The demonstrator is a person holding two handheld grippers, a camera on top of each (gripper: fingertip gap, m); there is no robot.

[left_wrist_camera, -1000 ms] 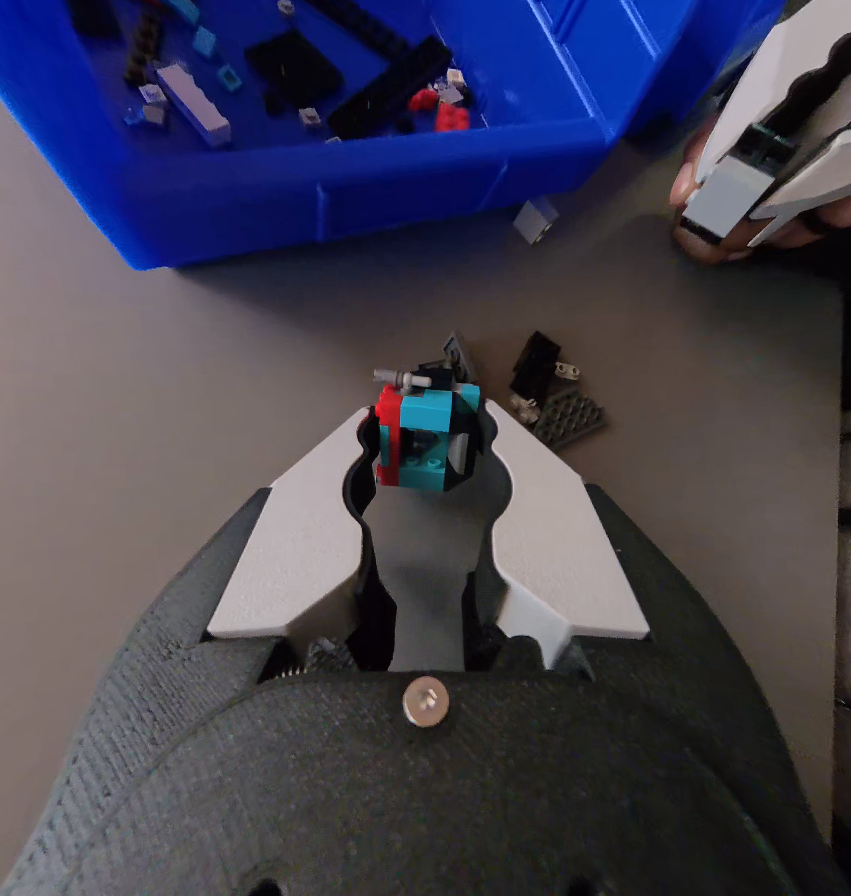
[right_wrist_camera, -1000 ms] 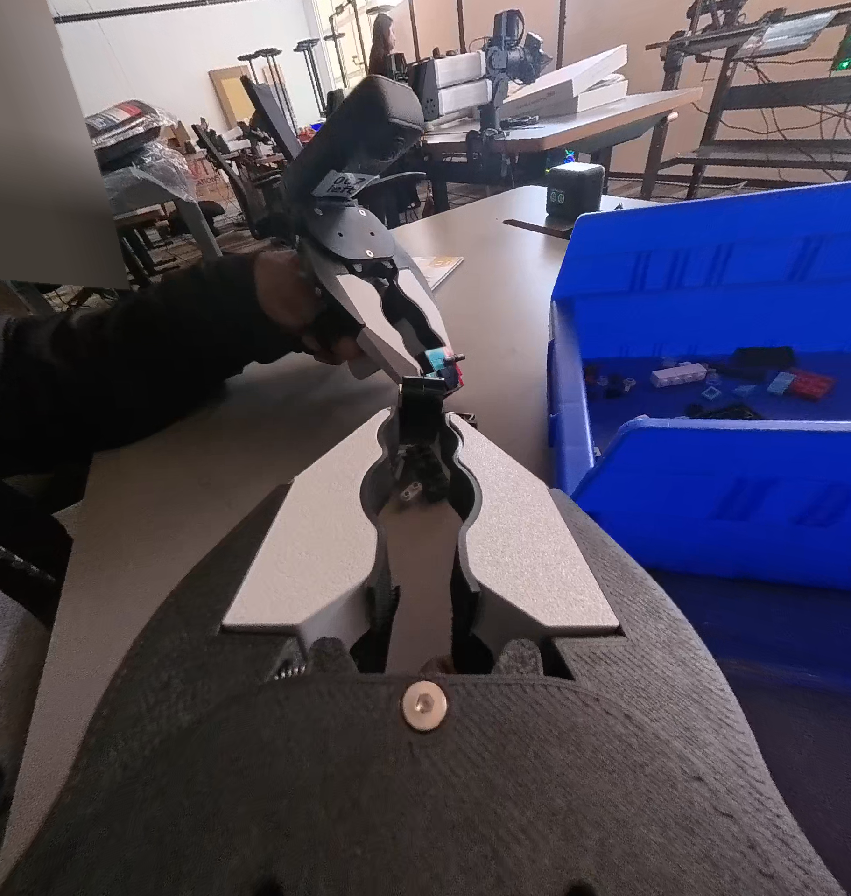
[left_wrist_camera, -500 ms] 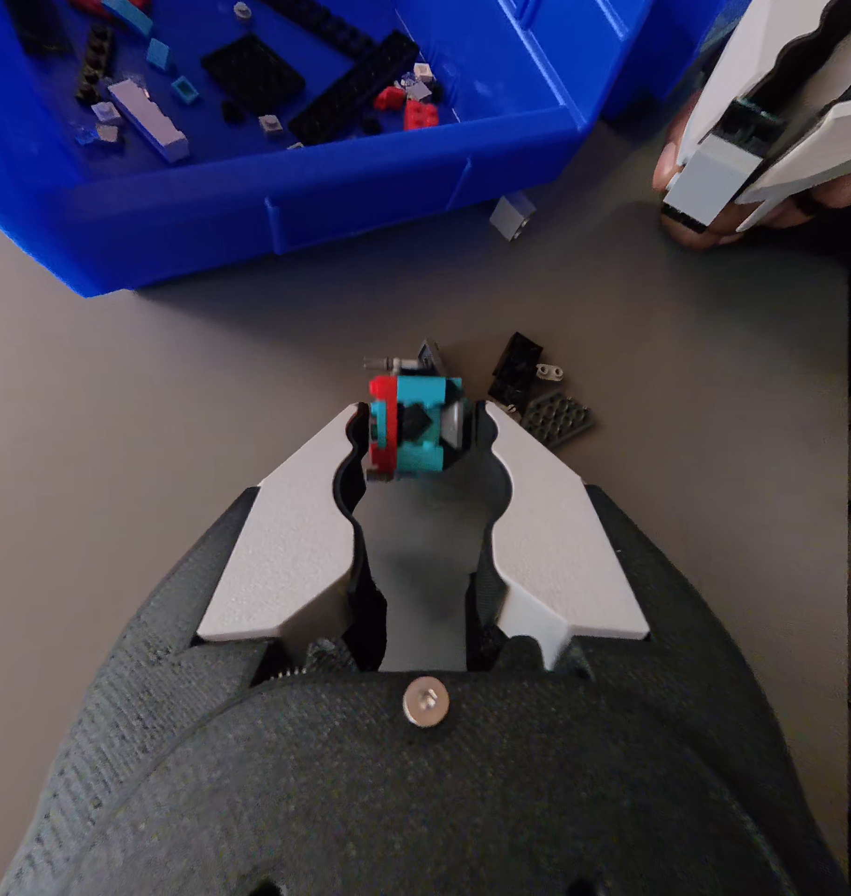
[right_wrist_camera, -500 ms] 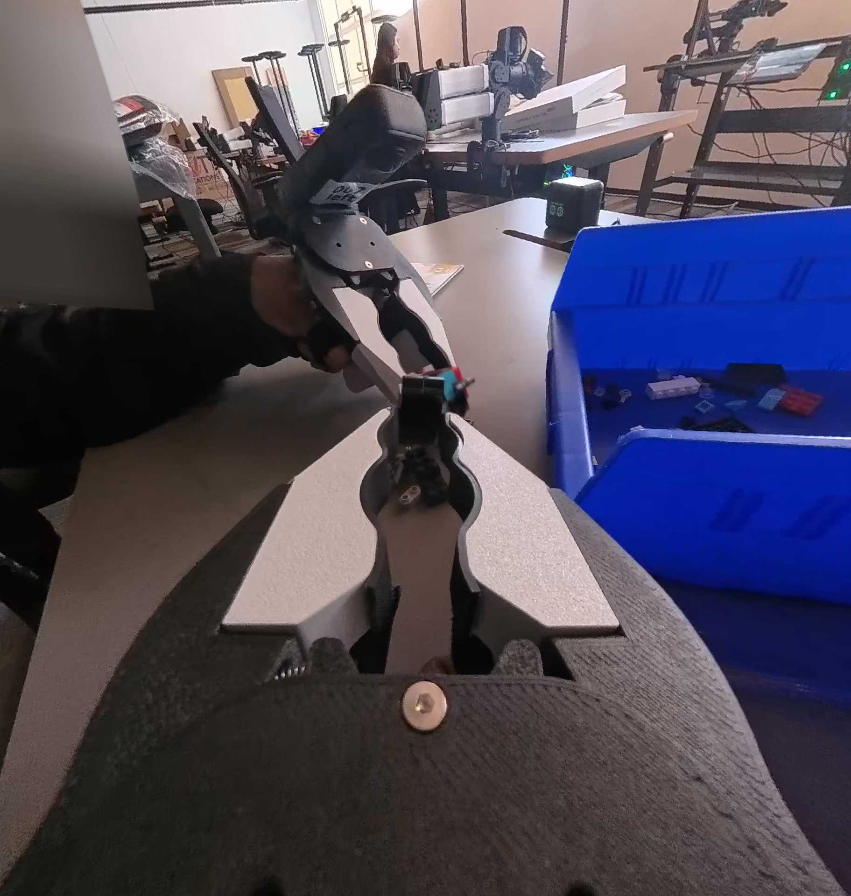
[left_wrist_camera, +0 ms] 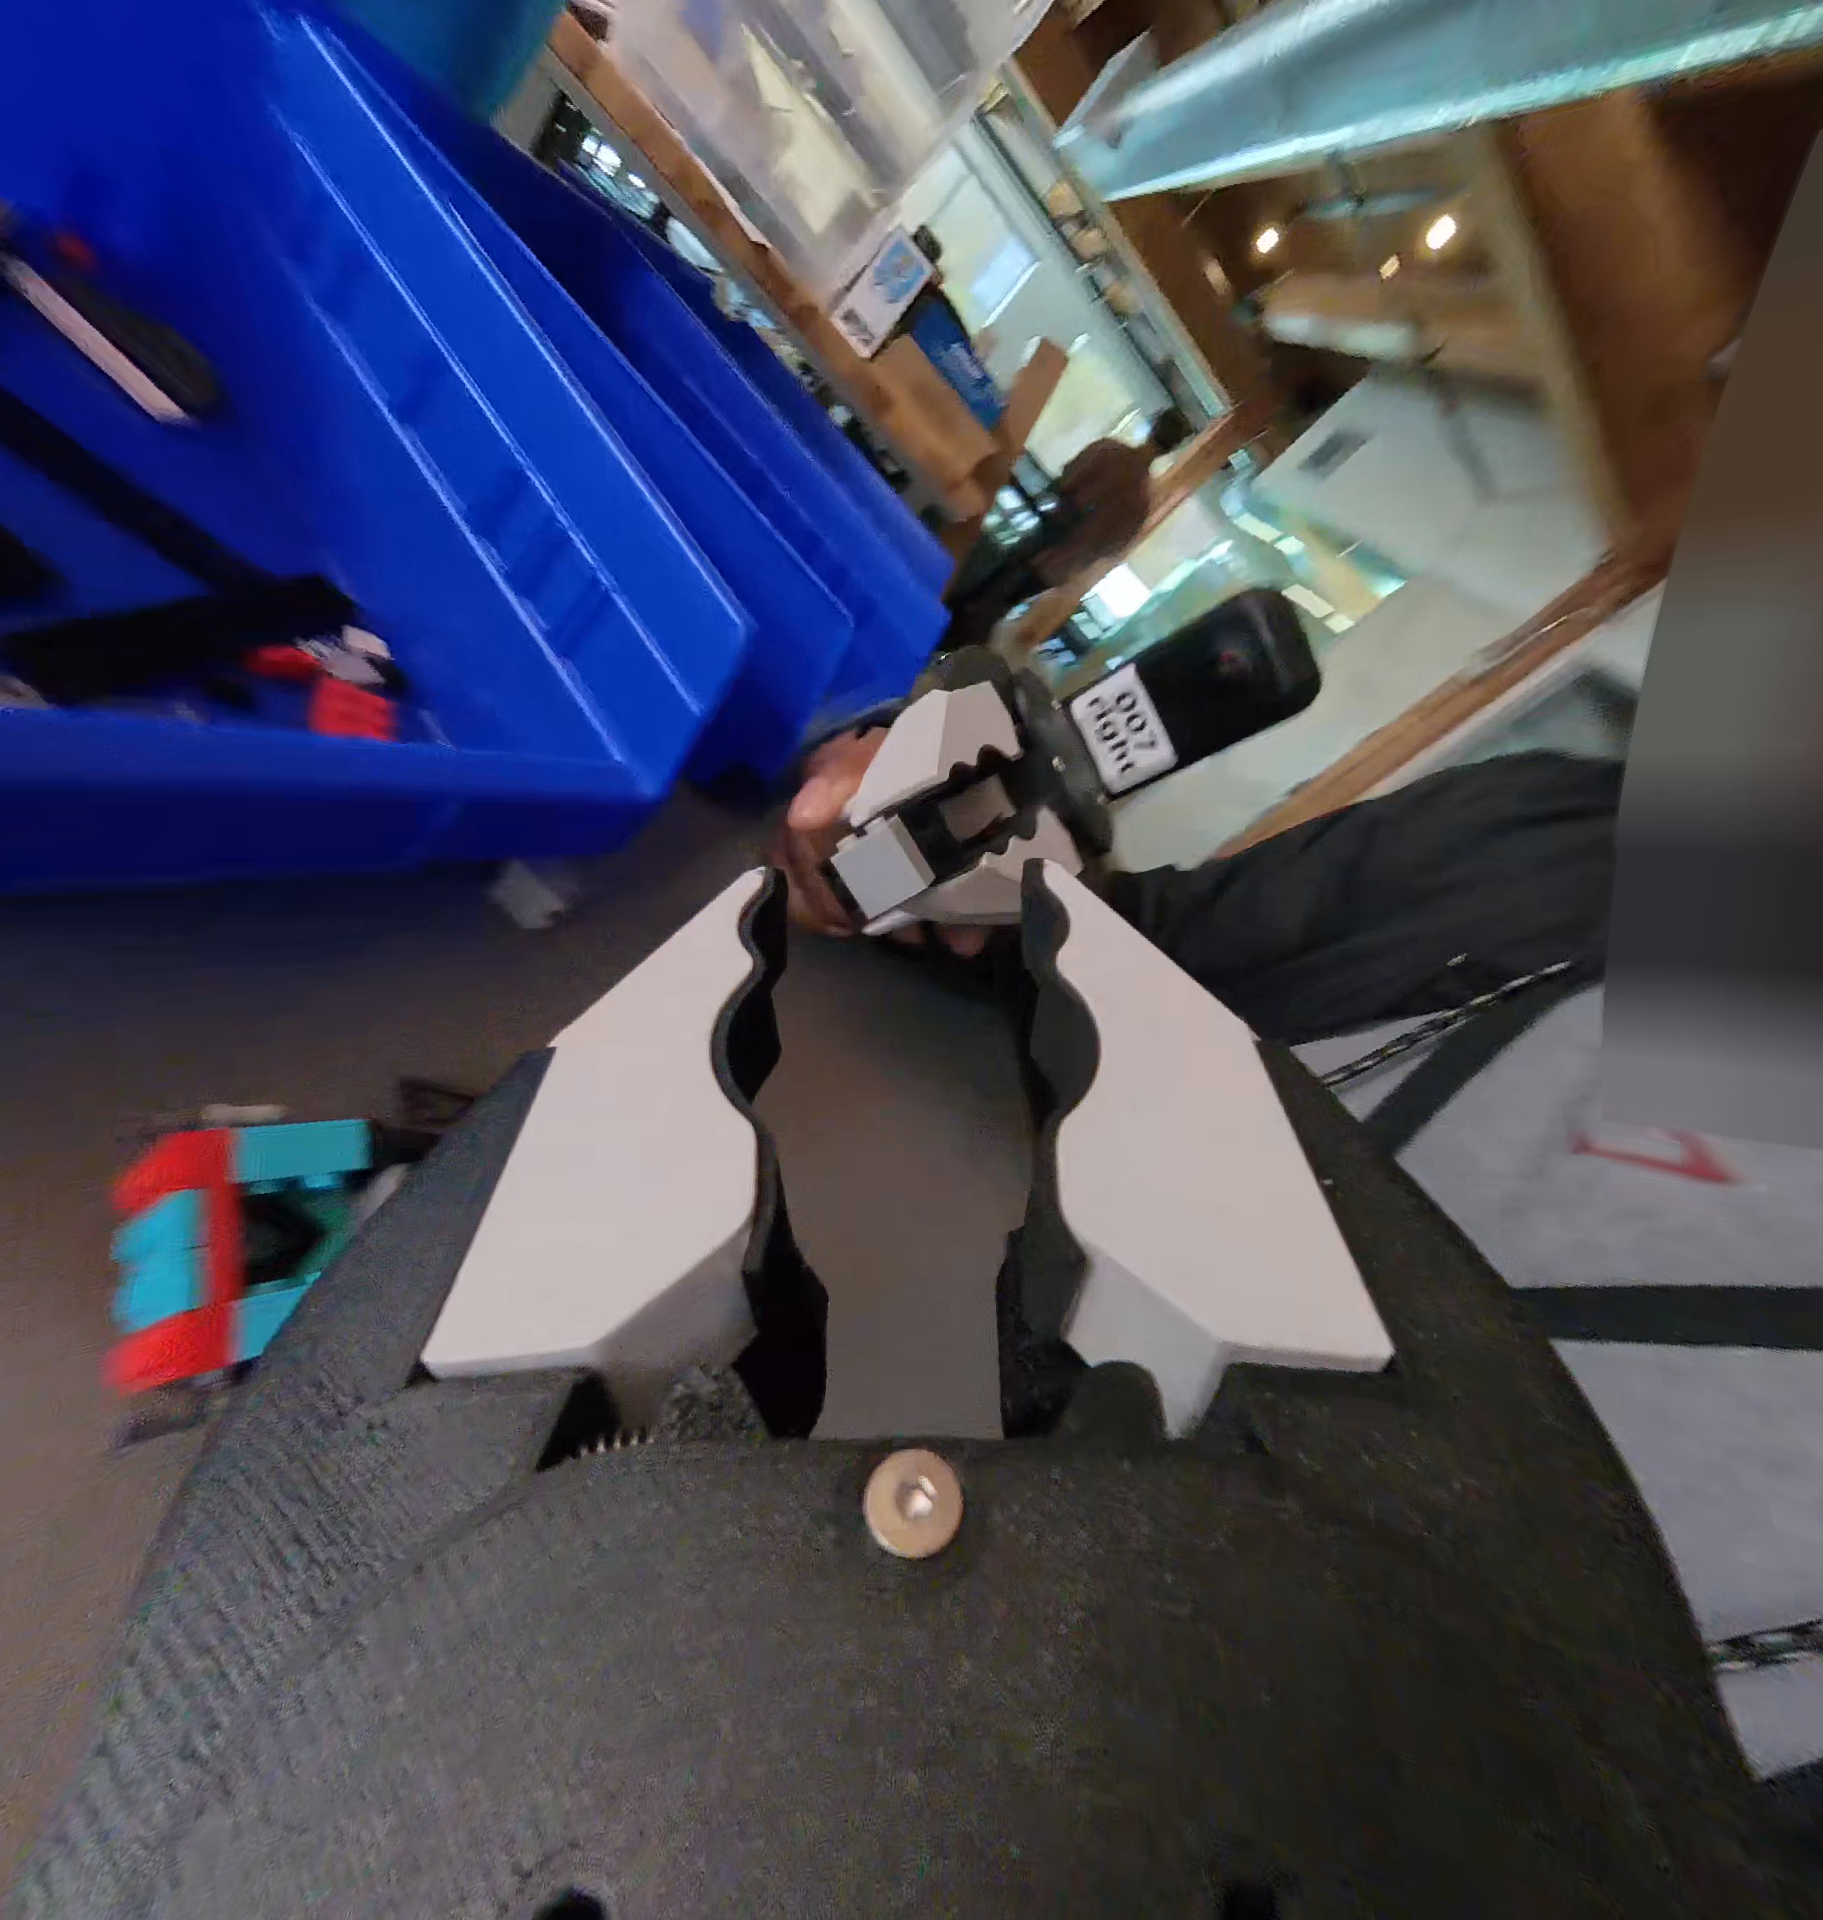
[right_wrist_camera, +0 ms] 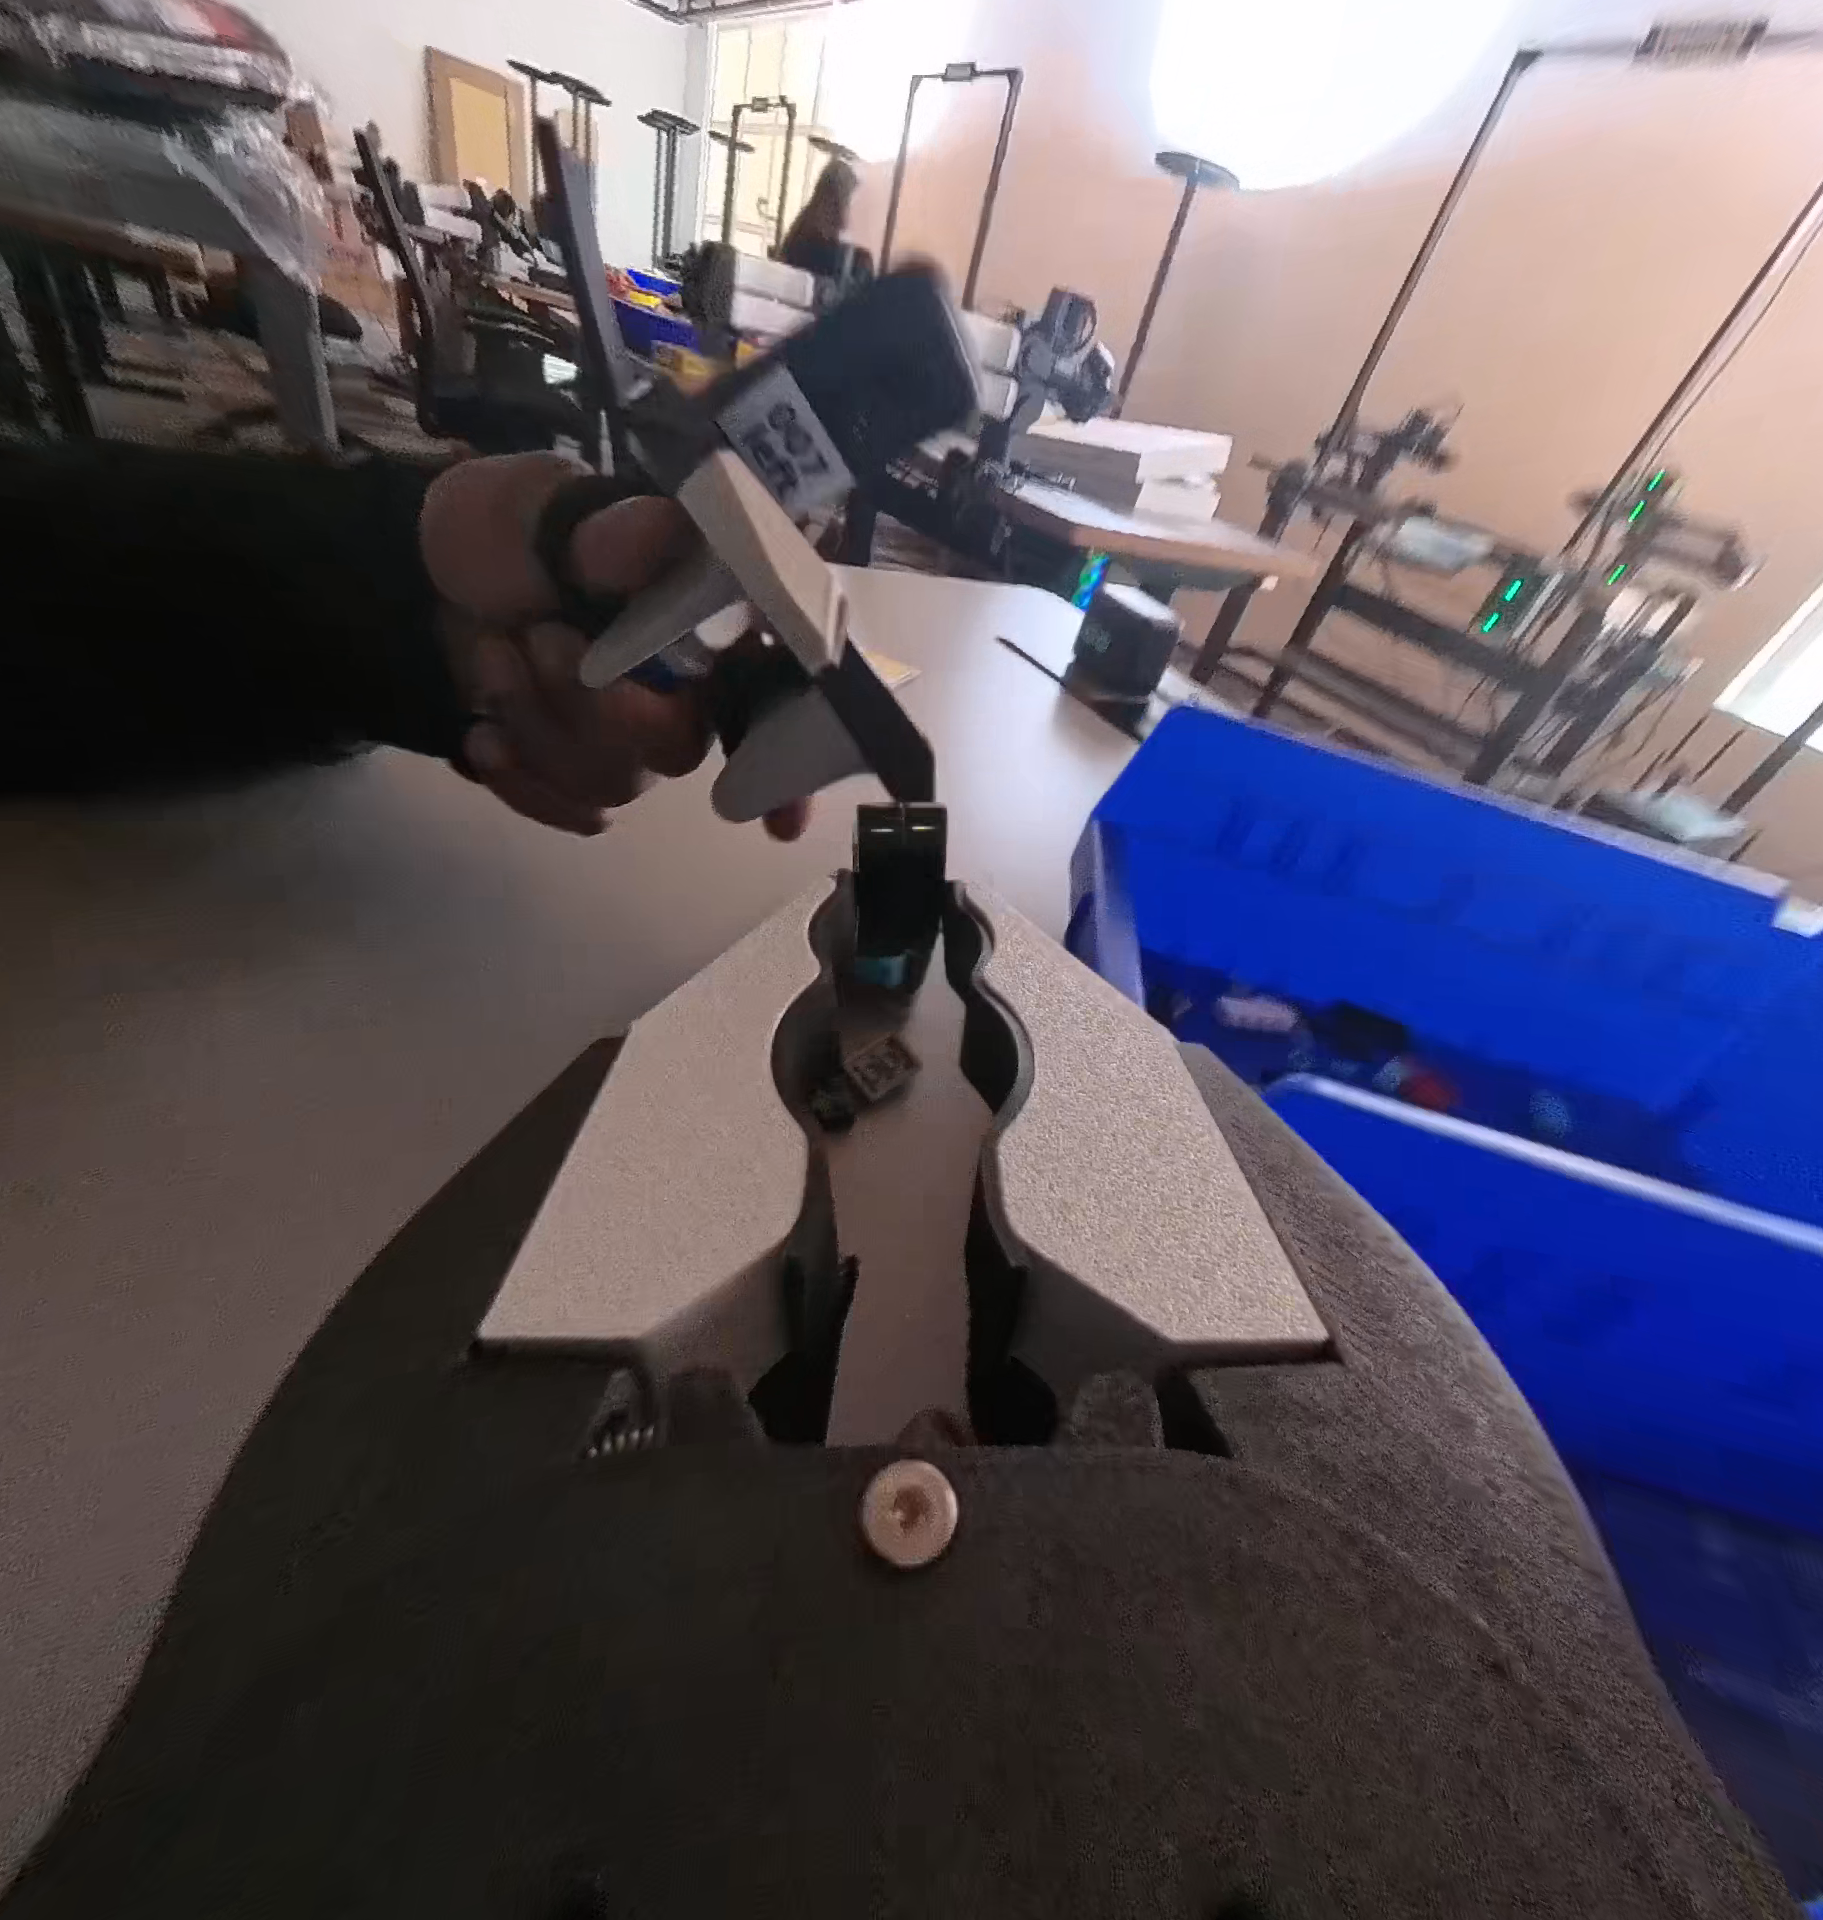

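My left gripper (left_wrist_camera: 902, 894) is open and empty, tilted up over the grey table. A red and teal brick assembly (left_wrist_camera: 211, 1247) lies on the table just left of it, blurred. Straight ahead, close to my left fingertips, is my right gripper (left_wrist_camera: 860, 875), shut on a grey and black brick (left_wrist_camera: 886, 857). In the right wrist view my right gripper (right_wrist_camera: 899, 894) grips that brick (right_wrist_camera: 896, 862), which looks dark from behind. The left gripper (right_wrist_camera: 845, 779), held by a hand (right_wrist_camera: 533, 665), hangs just above and left of the brick.
A blue bin (left_wrist_camera: 263, 758) with several loose bricks stands at the left; it also shows on the right of the right wrist view (right_wrist_camera: 1509, 1195). A small grey brick (left_wrist_camera: 528, 894) lies by the bin. Small dark pieces (right_wrist_camera: 876, 1070) lie under my right fingers. A black cube device (right_wrist_camera: 1125, 644) sits farther back. The tips of both grippers are at nearly the same place.
My left gripper has opened and let go of the red and teal assembly, which now lies on the table. It has tilted up and swung toward the right gripper. The right gripper still holds its brick.
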